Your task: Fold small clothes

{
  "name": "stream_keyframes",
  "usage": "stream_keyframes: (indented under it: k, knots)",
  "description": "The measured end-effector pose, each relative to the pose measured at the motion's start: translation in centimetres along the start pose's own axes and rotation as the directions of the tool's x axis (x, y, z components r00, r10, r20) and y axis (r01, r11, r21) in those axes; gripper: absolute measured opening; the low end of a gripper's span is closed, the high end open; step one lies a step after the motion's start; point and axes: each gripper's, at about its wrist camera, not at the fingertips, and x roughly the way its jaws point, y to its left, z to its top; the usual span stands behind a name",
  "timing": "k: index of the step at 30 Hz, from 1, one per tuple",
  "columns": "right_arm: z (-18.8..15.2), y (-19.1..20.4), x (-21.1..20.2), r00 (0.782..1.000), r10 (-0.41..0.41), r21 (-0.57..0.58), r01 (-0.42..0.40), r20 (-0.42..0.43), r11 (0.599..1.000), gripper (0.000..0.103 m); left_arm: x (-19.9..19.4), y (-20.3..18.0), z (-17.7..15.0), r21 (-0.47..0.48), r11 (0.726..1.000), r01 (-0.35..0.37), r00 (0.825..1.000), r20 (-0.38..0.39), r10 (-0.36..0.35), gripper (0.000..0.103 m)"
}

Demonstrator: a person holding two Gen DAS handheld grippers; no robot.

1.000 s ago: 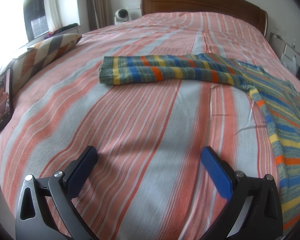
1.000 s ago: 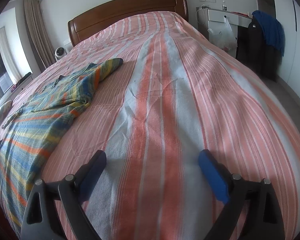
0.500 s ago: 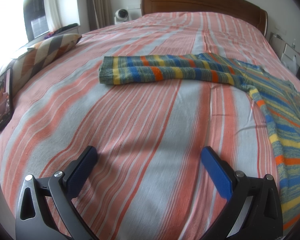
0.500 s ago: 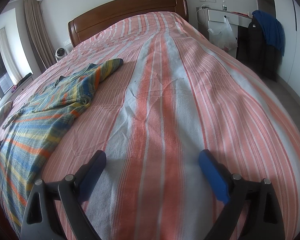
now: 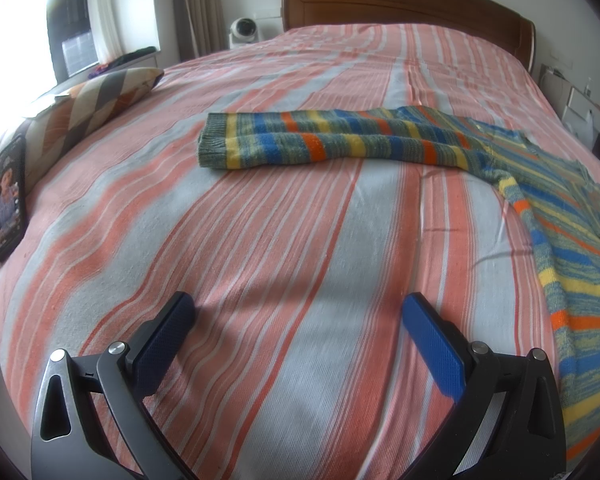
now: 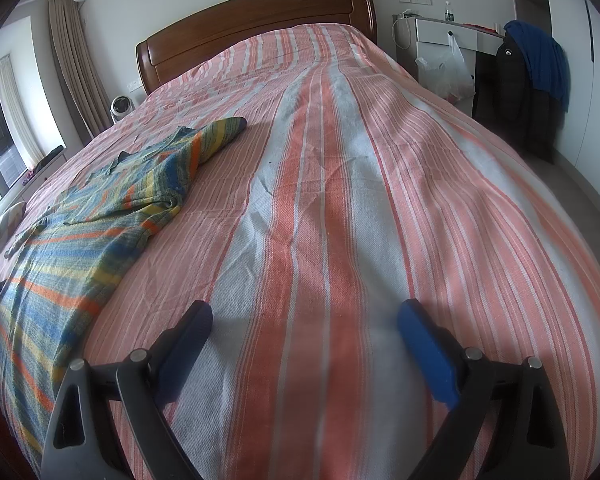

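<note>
While the left gripper hangs low over the bed with its blue fingers spread wide and nothing between them, the striped sweater lies flat on the bedspread ahead and to the right. One sleeve stretches leftward across the middle of the bed, its ribbed cuff the farthest point from the body, and the body of the garment runs down the right edge of the left wrist view, near the right finger but not touching it. The right gripper is likewise spread apart and holds nothing, its fingers poised over bare striped cover. From the right wrist view the sweater lies off to the left, its body spread toward the near edge of the bed and its other sleeve angled up toward the wooden headboard. A phone with a lit screen rests at the left side of the bed, just beside a diamond-patterned pillow. A small white fan stands beyond the bed near the headboard. To the right of the bed stand a white desk with a plastic bag hanging at its front and dark clothing draped next to it.
</note>
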Motion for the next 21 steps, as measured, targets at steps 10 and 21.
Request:
stream_keyframes:
  k: [10, 21]
  knots:
    - [-0.02, 0.01, 0.02, 1.000, -0.001, -0.001, 0.001, 0.000, 1.000, 0.094, -0.06, -0.15, -0.07, 0.001, 1.000, -0.001, 1.000, 0.001, 0.001, 0.103]
    - [-0.02, 0.01, 0.04, 1.000, -0.001, -0.001, 0.001, 0.001, 1.000, 0.094, -0.05, -0.18, -0.06, 0.002, 1.000, -0.002, 1.000, 0.002, 0.002, 0.103]
